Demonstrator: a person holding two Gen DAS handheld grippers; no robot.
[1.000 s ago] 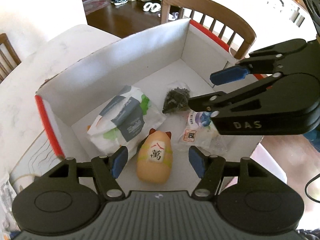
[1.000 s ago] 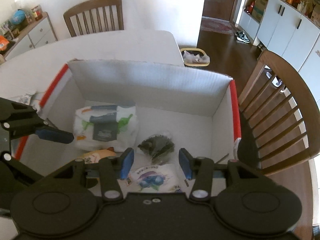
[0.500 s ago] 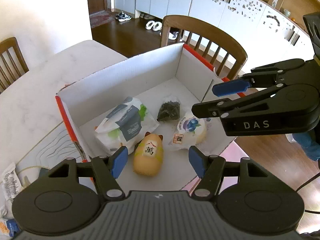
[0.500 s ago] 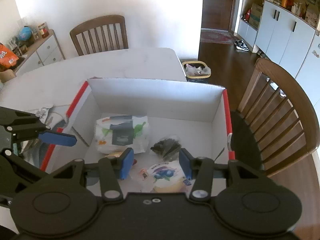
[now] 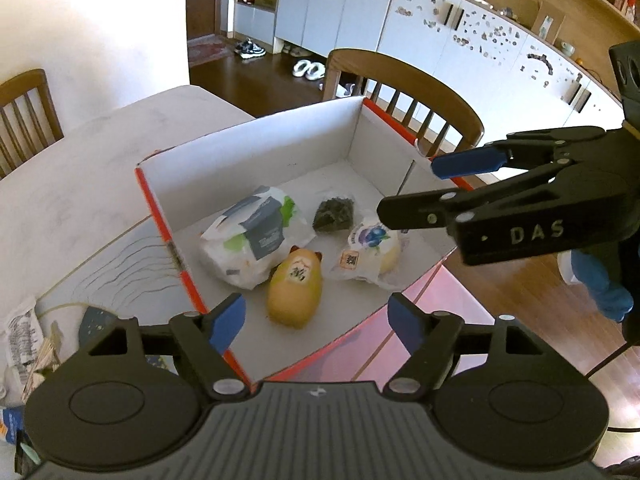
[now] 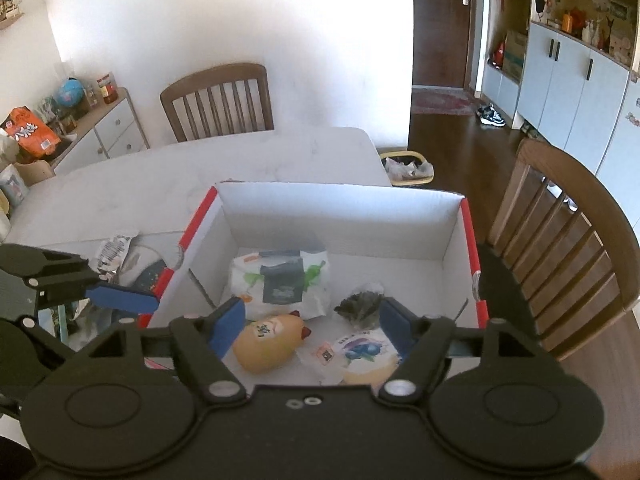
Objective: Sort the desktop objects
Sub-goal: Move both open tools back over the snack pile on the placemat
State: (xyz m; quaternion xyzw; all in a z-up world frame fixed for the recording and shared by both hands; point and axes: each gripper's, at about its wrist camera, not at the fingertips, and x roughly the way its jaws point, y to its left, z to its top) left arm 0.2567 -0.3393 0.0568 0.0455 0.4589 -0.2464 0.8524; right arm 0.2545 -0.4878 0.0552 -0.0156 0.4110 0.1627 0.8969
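A white cardboard box (image 5: pixel 256 152) (image 6: pixel 340 208) with red edges holds a white and green packet (image 5: pixel 250 236) (image 6: pixel 284 280), a tan cat figurine (image 5: pixel 295 288) (image 6: pixel 268 342), a dark leafy bag (image 5: pixel 334 214) (image 6: pixel 360 306) and a blueberry-print wrapped bun (image 5: pixel 370 250) (image 6: pixel 362 356). My left gripper (image 5: pixel 316 320) is open and empty, above the box's near edge. My right gripper (image 6: pixel 310 324) is open and empty, above the box; it also shows at the right in the left wrist view (image 5: pixel 436 184).
The box sits on a white marble table (image 5: pixel 80 184) (image 6: pixel 200 160). Wrappers and a cable (image 5: pixel 28 332) lie left of the box. Wooden chairs (image 6: pixel 218 98) (image 5: pixel 404 96) (image 6: pixel 568 232) stand around the table. A sideboard (image 6: pixel 80 128) carries clutter.
Both grippers have pulled up and back from the box, which now looks smaller. Both stay open and empty. The objects in the box have not moved.
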